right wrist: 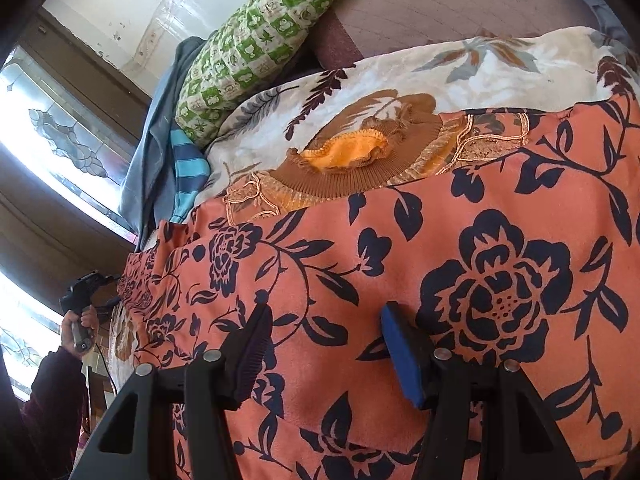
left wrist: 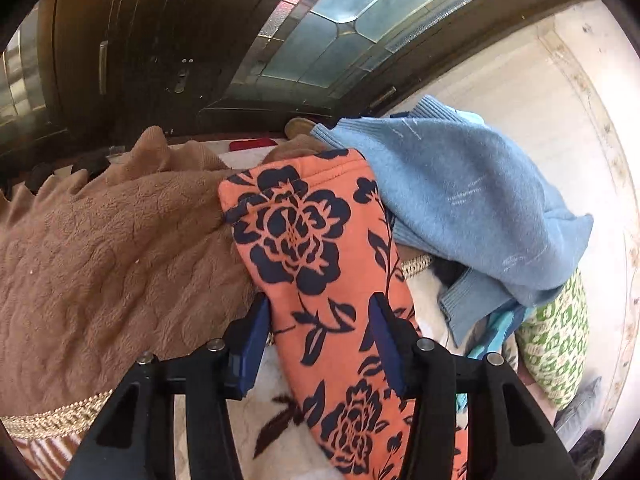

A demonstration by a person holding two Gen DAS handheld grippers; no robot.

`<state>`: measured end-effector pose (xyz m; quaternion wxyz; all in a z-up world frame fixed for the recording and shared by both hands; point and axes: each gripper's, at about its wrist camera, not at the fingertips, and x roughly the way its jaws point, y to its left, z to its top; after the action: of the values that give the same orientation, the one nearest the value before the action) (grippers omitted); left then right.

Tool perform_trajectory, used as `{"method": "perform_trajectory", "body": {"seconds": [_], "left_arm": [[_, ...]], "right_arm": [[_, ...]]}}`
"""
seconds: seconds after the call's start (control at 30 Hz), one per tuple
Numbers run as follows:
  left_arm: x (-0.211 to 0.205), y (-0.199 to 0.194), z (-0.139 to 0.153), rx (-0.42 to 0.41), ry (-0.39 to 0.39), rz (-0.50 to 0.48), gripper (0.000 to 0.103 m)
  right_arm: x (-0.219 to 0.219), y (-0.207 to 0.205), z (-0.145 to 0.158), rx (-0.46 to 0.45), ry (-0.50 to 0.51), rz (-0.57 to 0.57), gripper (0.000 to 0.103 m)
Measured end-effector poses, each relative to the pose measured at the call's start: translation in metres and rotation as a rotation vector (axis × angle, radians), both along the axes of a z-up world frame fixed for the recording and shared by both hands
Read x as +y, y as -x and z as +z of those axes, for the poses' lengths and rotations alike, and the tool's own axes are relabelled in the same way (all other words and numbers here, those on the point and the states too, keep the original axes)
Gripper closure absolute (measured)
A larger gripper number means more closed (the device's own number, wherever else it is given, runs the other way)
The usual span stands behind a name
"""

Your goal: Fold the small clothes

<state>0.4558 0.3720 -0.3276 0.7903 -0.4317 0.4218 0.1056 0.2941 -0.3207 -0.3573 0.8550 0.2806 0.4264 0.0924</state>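
An orange garment with dark blue flowers (left wrist: 304, 240) lies on the bed, one narrow end reaching toward the pile of clothes. My left gripper (left wrist: 320, 308) is open, its two blue pads either side of that narrow end. In the right wrist view the same orange floral garment (right wrist: 460, 280) spreads wide across the bed. My right gripper (right wrist: 326, 316) is open just above it, jaws apart, holding nothing. The left gripper (right wrist: 86, 280) shows small at the far left, held in a hand.
A brown textured garment (left wrist: 100, 248) lies left, a light blue sweater (left wrist: 460, 200) right. A brown and orange knit piece (right wrist: 348, 160) lies beyond the floral garment on the white leaf-print blanket (right wrist: 400, 76). A green patterned pillow (right wrist: 256, 48) and striped cloth (right wrist: 188, 164) sit behind.
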Motion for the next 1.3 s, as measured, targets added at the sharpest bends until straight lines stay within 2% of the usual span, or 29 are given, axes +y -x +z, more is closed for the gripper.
{"method": "perform_trajectory", "body": {"seconds": [0.13,0.2,0.27,0.37,0.43,0.53,0.77,0.93,1.07,1.2,1.23,1.3], "left_arm": [[0.005,-0.007,-0.003,-0.042,0.01,0.037,0.054],[0.003,-0.01,-0.003,-0.038,-0.012,0.046,0.08],[-0.002,-0.012,0.0,-0.038,-0.047,0.04,0.095],[-0.017,-0.009,0.021,-0.099,-0.137,0.028,0.096],[-0.035,-0.007,0.043,-0.135,-0.209,-0.024,0.097],[-0.067,0.001,0.076,-0.203,-0.243,-0.12,0.097],[-0.18,0.031,0.156,-0.349,-0.315,-0.378,0.097],[-0.286,0.064,0.191,-0.418,-0.371,-0.583,0.097],[-0.37,0.085,0.195,-0.447,-0.373,-0.739,0.097],[-0.454,0.104,0.176,-0.457,-0.338,-0.875,0.097],[-0.476,0.11,0.169,-0.453,-0.32,-0.901,0.097],[-0.514,0.114,0.146,-0.413,-0.235,-0.947,0.097]], "right_arm": [[0.001,-0.002,0.0,-0.002,0.002,0.002,0.042],[0.001,-0.003,0.0,-0.003,0.003,0.002,0.042],[0.001,-0.004,0.0,-0.002,0.003,0.0,0.042],[0.0,-0.004,0.002,0.001,-0.001,-0.005,0.043],[-0.002,-0.005,0.005,0.001,-0.002,-0.013,0.045],[-0.012,-0.005,0.01,-0.009,-0.016,-0.043,0.047],[-0.058,0.007,0.038,-0.086,-0.066,-0.189,0.047],[-0.1,0.031,0.065,-0.17,-0.131,-0.3,0.047],[-0.133,0.054,0.081,-0.224,-0.155,-0.382,0.047],[-0.165,0.078,0.091,-0.265,-0.187,-0.449,0.047],[-0.173,0.083,0.092,-0.273,-0.195,-0.466,0.047],[-0.187,0.092,0.093,-0.28,-0.21,-0.5,0.047]]}}
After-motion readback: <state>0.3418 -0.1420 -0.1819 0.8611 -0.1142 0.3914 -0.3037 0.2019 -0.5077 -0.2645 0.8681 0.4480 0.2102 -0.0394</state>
